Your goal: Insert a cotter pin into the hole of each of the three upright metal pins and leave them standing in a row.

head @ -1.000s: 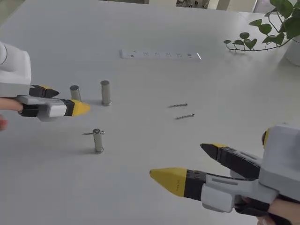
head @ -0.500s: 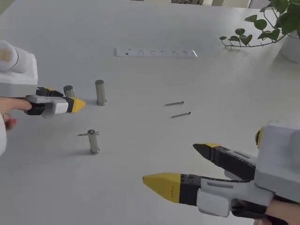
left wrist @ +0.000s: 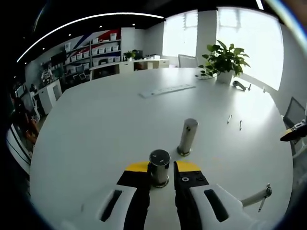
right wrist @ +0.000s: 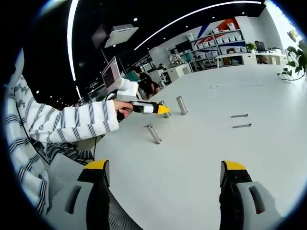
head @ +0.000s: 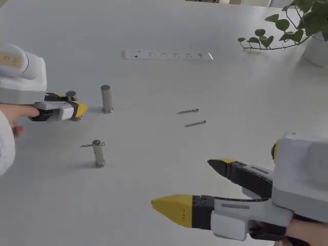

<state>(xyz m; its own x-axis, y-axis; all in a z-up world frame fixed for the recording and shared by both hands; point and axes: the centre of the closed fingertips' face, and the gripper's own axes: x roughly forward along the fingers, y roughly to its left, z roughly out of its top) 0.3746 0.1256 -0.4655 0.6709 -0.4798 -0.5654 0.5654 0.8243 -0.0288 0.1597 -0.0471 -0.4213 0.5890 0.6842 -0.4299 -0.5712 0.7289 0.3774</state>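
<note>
Pins are the heart of it: three short metal cylinders stand upright on the white desk [head: 154, 154]. They look solid and stiff, fairly heavy for their bulk, with a polished skin that could slip. Their feet are narrow and would likely tip under a sideways knock. I judge the best hold is low to mid on the shaft, clear of the cross-hole near the top.

The left pin [left wrist: 159, 166] stands between the jaws of the left tool [head: 73, 104], which sit narrow around it; whether they actually press on it I cannot tell. The middle pin [head: 106, 98] stands bare just beside it. The near pin [head: 98, 153] stands apart from those two, closer to the person, and already carries a cotter pin [head: 90, 144] through its top.

A loose cotter [head: 188, 111] and a second loose cotter [head: 196, 123] lie flat side by side toward the middle of the desk, well apart from the pins. They are thin wire, surely light and easy to bend, so a hold at the head end, with the legs leading into the hole, seems wisest.

The right tool [head: 182, 183] hangs wide open and empty over the near right of the desk. At the far right a pot [head: 320, 51] holds a leafy plant [head: 300, 20], and a power strip [head: 167, 55] lies beyond the pins.
</note>
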